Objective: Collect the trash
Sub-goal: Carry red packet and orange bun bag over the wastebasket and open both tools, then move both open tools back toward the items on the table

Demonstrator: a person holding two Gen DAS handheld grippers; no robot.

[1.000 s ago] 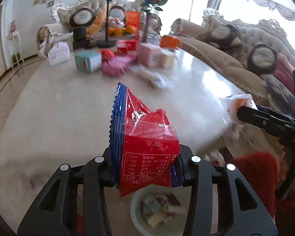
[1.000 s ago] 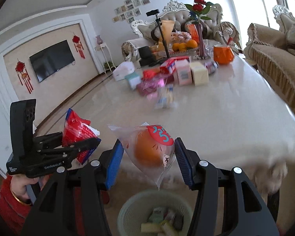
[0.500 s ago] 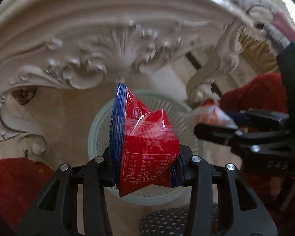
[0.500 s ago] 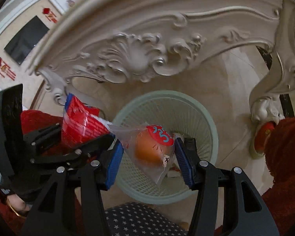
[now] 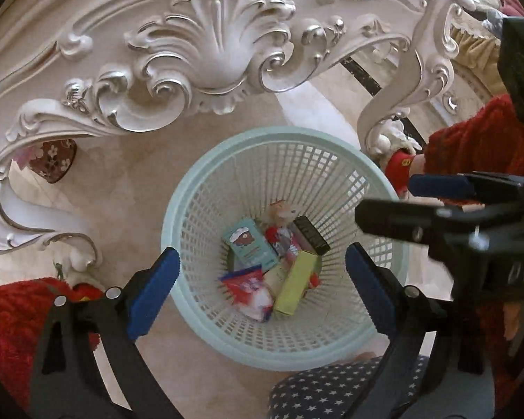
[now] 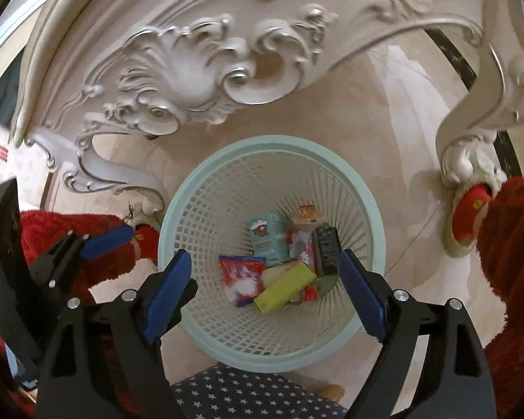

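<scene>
We see both grippers over the pale green mesh wastebasket (image 5: pixel 359 328). Left gripper (image 5: pixel 262 276) jaws are spreading wide, nothing between them; the red-and-blue snack packet (image 5: pixel 249 288) lies at the basket bottom, straight ahead between the jaws. Right gripper (image 6: pixel 263 284) jaws are also opening, empty; the clear bag with the orange snack (image 6: pixel 305 218) sits in the basket ahead of them, beside a teal carton (image 6: pixel 267 239), a black box (image 6: pixel 326 251) and a yellow-green box (image 6: pixel 284 286). In the left view the right gripper (image 5: pixel 384 199) pokes in from the right of the jaws. The carved white worktop apron (image 5: pixel 209 45) is beyond the basket; a star-print cushion (image 6: pixel 248 394) is below the jaws.
</scene>
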